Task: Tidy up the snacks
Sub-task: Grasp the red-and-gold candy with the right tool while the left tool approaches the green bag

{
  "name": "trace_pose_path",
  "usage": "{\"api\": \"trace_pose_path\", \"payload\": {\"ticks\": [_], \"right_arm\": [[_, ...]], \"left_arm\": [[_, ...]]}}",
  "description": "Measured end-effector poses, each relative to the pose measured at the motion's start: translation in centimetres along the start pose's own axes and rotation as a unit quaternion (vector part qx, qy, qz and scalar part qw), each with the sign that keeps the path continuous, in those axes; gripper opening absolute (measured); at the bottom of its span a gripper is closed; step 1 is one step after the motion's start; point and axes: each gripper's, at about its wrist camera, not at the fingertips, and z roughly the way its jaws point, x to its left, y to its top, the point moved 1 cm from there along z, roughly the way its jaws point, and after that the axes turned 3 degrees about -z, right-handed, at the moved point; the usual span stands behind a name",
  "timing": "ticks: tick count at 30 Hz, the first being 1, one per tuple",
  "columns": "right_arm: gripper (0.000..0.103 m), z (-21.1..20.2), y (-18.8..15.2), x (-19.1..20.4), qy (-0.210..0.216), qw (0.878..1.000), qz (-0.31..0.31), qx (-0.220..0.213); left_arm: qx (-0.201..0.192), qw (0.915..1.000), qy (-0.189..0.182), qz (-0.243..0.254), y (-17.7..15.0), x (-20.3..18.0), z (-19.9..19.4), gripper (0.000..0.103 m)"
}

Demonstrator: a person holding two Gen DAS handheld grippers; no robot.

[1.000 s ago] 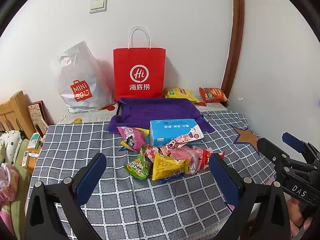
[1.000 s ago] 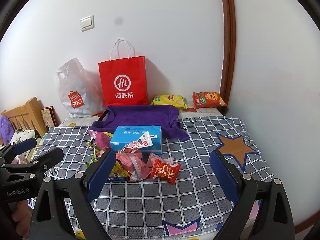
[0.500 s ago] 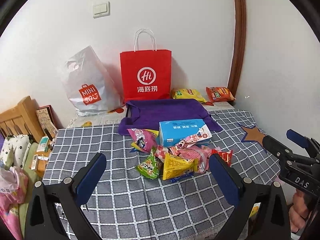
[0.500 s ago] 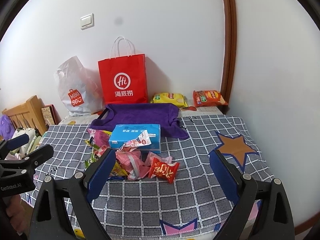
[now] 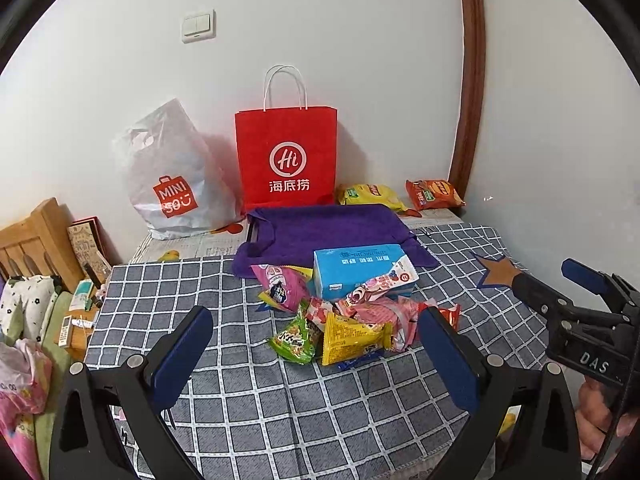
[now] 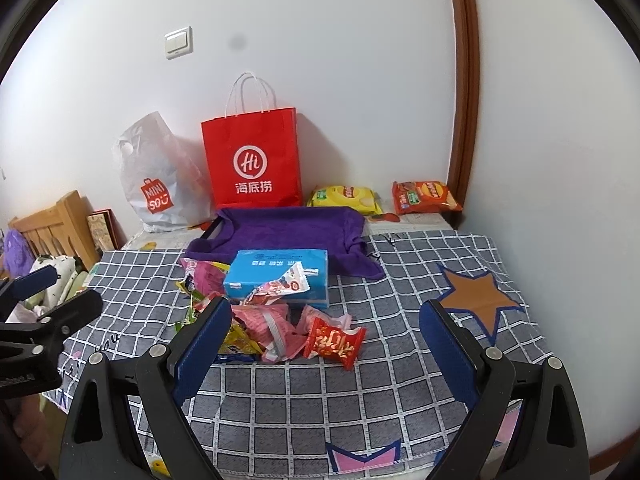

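Where the grey checked cloth [image 5: 280, 408] covers the table, a heap of crinkled foil snack packets [image 5: 352, 320] lies mid-surface, touching the front of a rectangular blue carton [image 6: 280, 276]; behind it, a fuzzy purple towel [image 5: 324, 228], a stiff red paper bag [image 6: 252, 160] and a slack white plastic bag [image 5: 172, 176] against the wall; two puffed chip bags [image 6: 426, 197] lie at the far right; left gripper [image 5: 316, 348] and right gripper [image 6: 326, 344] hover spread wide, empty, blue-padded fingers [image 6: 448, 348] clear of the heap.
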Motion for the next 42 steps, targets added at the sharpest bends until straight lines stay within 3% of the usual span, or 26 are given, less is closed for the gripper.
{"api": "trace_pose_path", "payload": {"ticks": [8,13,17,25,29,34,37,39,42], "right_arm": [[0.095,0.9,0.5,0.0,-0.013,1.000,-0.010,-0.004],[0.096,1.9,0.8,-0.2,-0.044,0.999,-0.009,-0.005],[0.099,3.0,1.0,-0.8,-0.035,0.999,0.006,-0.008],[0.099,7.8,0.4,-1.6,-0.022,0.999,0.003,0.047],[0.099,10.0,-0.7,-2.5,0.010,0.998,0.020,0.064],[0.099,13.3,-2.2,-3.2,0.018,0.994,0.016,0.104],[0.089,15.5,-3.4,-3.5,0.031,0.989,0.032,0.144],[0.075,16.9,-4.3,-3.7,0.038,0.985,0.052,0.161],[0.071,18.6,-5.6,-3.5,0.052,0.980,0.067,0.182]], "left_arm": [[-0.009,0.9999,0.005,0.000,0.9,0.3,1.7,0.102],[-0.002,1.0000,0.000,0.007,1.4,0.4,2.9,0.102],[0.002,0.9999,-0.003,0.015,1.5,0.6,3.8,0.102],[0.028,0.9992,0.022,0.014,1.5,1.1,7.6,0.102],[0.048,0.9988,0.004,-0.009,1.1,2.1,9.8,0.102],[0.071,0.9967,-0.010,-0.037,0.5,3.4,12.2,0.101],[0.097,0.9940,-0.012,-0.050,0.0,4.3,13.8,0.100],[0.115,0.9913,-0.012,-0.063,-0.4,5.1,14.9,0.100],[0.129,0.9882,-0.020,-0.080,-0.9,6.2,16.0,0.100]]}}
